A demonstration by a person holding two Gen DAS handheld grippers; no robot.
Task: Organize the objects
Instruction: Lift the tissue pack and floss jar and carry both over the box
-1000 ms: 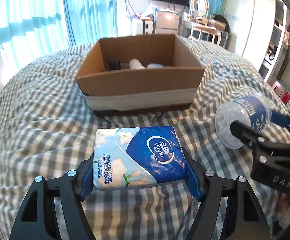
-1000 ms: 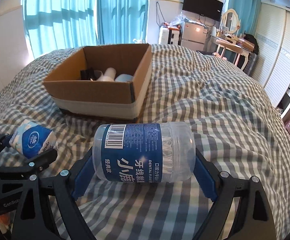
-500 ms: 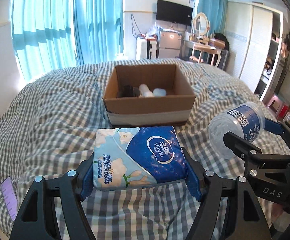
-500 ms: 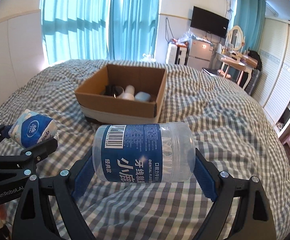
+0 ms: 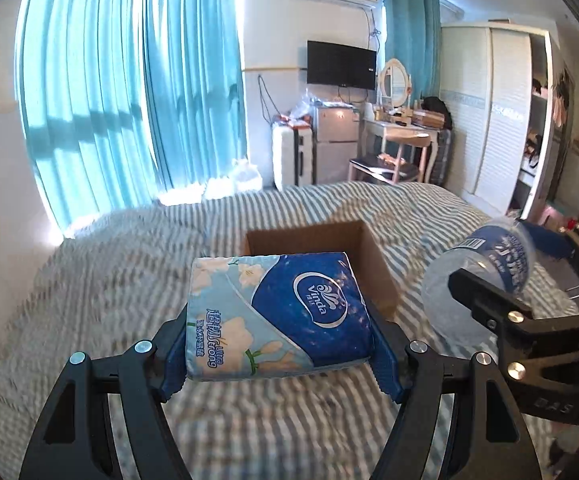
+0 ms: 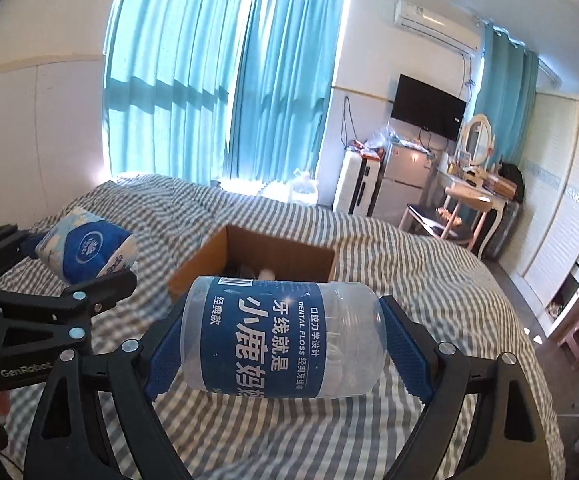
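Note:
My left gripper [image 5: 279,344] is shut on a blue and white tissue pack [image 5: 277,316], held flat above the checked bedspread. The same tissue pack [image 6: 87,252] shows at the left of the right wrist view. My right gripper [image 6: 285,344] is shut on a clear dental floss jar [image 6: 281,340] with a blue label, lying sideways between the blue pads. That jar [image 5: 485,272] appears at the right of the left wrist view. Beyond both sits an open cardboard box [image 5: 369,256] [image 6: 289,254] on the bed, its contents mostly hidden behind the held things.
The grey checked bedspread [image 6: 409,272] covers the whole bed. Turquoise curtains [image 5: 137,92] hang behind it. A dressing table with a mirror [image 6: 477,188], a small fridge [image 5: 335,148] and a wardrobe [image 5: 497,120] stand past the bed's far right side.
Both grippers have risen with their loads, so the box looks smaller and lower and more of the room shows. The grips are unchanged.

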